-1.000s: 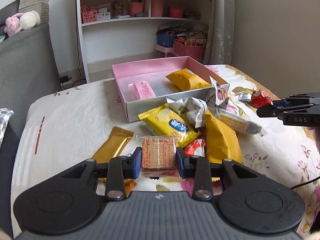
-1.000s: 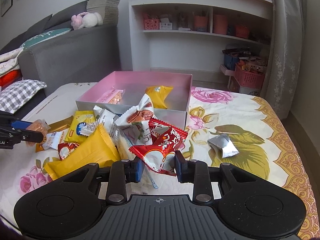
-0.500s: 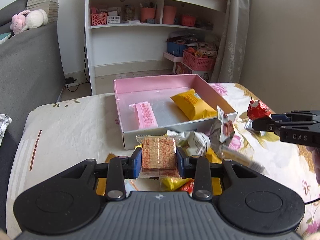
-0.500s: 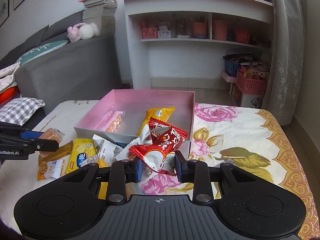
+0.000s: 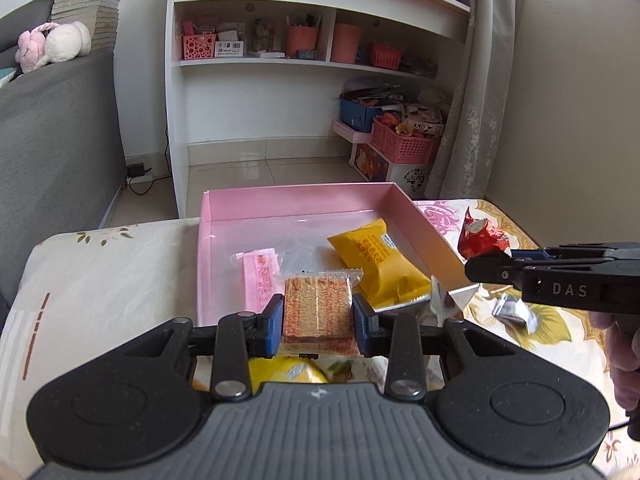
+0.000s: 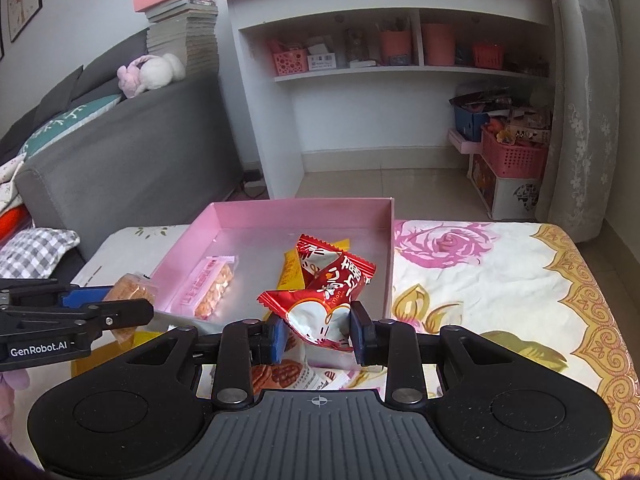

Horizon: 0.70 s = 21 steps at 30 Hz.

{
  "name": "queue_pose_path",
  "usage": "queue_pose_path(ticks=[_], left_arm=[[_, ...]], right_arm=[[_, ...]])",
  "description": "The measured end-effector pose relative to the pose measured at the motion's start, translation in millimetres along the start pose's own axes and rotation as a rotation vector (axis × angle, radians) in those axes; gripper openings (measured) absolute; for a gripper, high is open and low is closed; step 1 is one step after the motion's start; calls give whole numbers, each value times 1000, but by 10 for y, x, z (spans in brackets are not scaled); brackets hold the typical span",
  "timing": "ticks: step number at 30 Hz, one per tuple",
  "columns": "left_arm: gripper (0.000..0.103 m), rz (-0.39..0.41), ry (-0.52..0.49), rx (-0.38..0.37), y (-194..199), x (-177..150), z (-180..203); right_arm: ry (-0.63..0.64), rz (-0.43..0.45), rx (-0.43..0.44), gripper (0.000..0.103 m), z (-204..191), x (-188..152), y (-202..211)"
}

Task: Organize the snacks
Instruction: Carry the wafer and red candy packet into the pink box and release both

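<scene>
My left gripper [image 5: 318,322] is shut on a clear-wrapped orange wafer pack [image 5: 318,306] and holds it over the near edge of the pink box [image 5: 296,200]. In the box lie a pink snack bar [image 5: 260,278] and a yellow packet [image 5: 378,264]. My right gripper [image 6: 318,334] is shut on a red and white snack packet [image 6: 326,288], held above the box's near right part [image 6: 390,252]. The right gripper also shows in the left wrist view [image 5: 492,268], and the left gripper in the right wrist view [image 6: 136,306].
A small silver packet [image 5: 514,312] lies on the floral cloth [image 6: 480,280] right of the box. More snacks lie below my grippers, with a yellow one [image 5: 288,372] partly hidden. A grey sofa [image 6: 120,152] stands at left, a white shelf [image 5: 312,64] behind.
Both grippers have risen and moved forward from the snack pile to over the pink box, each still holding its packet.
</scene>
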<state>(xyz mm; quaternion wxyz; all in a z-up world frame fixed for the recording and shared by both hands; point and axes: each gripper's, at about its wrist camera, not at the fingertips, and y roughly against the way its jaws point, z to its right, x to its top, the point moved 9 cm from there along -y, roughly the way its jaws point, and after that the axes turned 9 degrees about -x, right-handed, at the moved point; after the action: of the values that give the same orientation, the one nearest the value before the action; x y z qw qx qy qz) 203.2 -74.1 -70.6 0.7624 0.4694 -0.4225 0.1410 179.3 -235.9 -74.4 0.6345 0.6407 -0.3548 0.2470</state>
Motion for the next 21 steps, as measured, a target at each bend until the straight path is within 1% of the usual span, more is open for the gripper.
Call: queue_pose_path(ticks=[7,12,15,21], left_arm=[[32,-1,-7,17,-267,80,58],[32,-27,-27,46,-430,52,34],[32,-38,-10,45,-493,46,9],[32,-48,-14,53,-520,6,-2]], right_arm=[[-42,-35,-12,30,82,40,-254],[-57,-52,-9,30,89,31,-383],[-72,-60,-8,30,105,28,-440],[-63,-70,-16,31,116,13,-494]])
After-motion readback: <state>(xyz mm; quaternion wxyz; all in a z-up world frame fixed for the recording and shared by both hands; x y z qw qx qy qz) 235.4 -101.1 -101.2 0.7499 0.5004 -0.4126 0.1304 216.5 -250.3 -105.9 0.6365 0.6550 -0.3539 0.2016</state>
